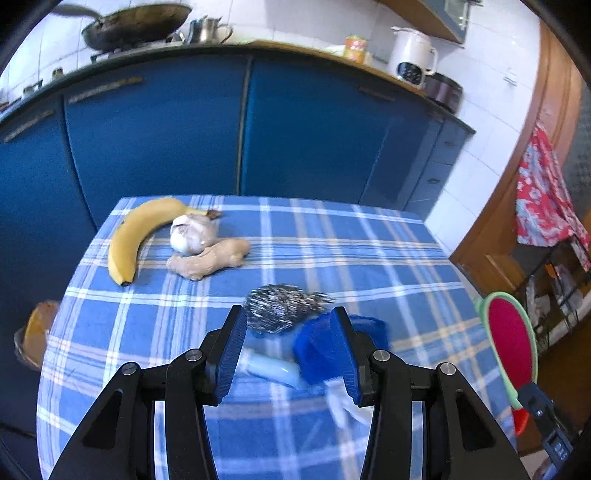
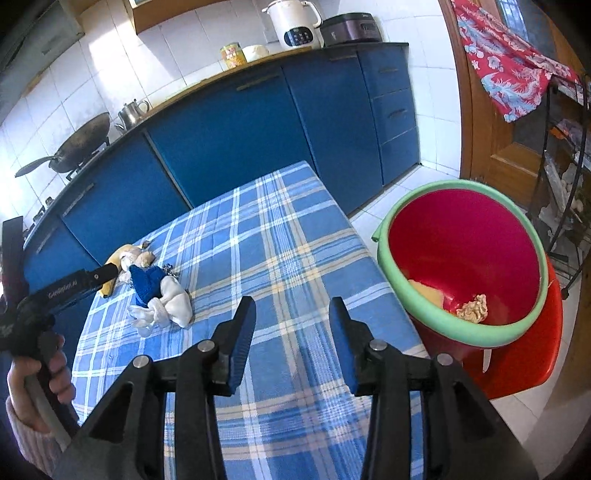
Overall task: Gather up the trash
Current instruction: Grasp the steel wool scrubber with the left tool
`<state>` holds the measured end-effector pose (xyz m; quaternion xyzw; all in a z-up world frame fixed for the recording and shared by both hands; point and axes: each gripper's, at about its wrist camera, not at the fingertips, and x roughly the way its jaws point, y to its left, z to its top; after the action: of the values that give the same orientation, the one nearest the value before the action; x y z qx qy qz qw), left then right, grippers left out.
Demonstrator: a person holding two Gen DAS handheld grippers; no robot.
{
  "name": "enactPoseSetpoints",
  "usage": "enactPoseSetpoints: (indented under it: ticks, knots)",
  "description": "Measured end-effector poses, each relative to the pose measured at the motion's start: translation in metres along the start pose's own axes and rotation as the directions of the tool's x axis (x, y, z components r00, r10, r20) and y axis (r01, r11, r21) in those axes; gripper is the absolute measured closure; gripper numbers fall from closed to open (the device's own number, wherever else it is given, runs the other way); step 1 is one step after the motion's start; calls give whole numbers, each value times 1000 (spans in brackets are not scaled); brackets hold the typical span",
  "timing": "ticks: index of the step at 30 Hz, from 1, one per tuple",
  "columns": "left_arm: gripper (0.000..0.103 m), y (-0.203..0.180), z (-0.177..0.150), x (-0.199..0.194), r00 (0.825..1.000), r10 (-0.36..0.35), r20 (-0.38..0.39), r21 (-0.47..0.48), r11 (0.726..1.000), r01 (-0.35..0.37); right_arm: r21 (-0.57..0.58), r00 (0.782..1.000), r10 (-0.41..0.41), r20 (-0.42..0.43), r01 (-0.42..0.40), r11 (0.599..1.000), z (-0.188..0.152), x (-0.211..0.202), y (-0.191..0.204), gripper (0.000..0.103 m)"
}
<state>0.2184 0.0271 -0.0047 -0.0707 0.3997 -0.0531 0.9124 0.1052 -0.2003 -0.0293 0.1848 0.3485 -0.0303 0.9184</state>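
On the blue checked table [image 1: 332, 240] lie a steel-wool scourer [image 1: 280, 308], a blue knitted piece [image 1: 317, 350] and a pale tube [image 1: 269, 365], blurred. My left gripper [image 1: 287, 312] hangs over them with its jaws apart; no pad visibly presses. In the right wrist view the left gripper [image 2: 110, 272] reaches the blue piece [image 2: 147, 284], which is joined to a white rag [image 2: 173, 306]. My right gripper [image 2: 292, 301] stands open over bare cloth near the table's right edge. A red basin with a green rim [image 2: 443, 185] beside the table holds crumpled paper [image 2: 472, 308] and a yellowish scrap [image 2: 428, 295].
A banana [image 1: 125, 240], a garlic bulb [image 1: 192, 232] and a ginger root [image 1: 207, 258] lie at the table's far left. Blue cabinets [image 1: 166, 140] run behind, with a wok [image 1: 136, 24] on top. The basin rests on a red stool [image 2: 528, 365]. A hand [image 2: 37, 376] holds the left gripper.
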Motion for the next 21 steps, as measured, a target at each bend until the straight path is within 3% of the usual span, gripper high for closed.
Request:
enactPoseSetpoints:
  ticks: [11,14,21]
  knots:
    - [54,17,5,58,995,-16,-94,-36,999,13,-5,999,-23,-45,23,1000,0,24,1,60]
    - [55,18,7,65,993,-52,-109,-61,997,46,2,998,-27,-55,27,1000,0,30,0,60]
    - [84,18,8,65,992,-94,-83,-75,993,88,4,997,-26,-76,26,1000,-2,38,1,60]
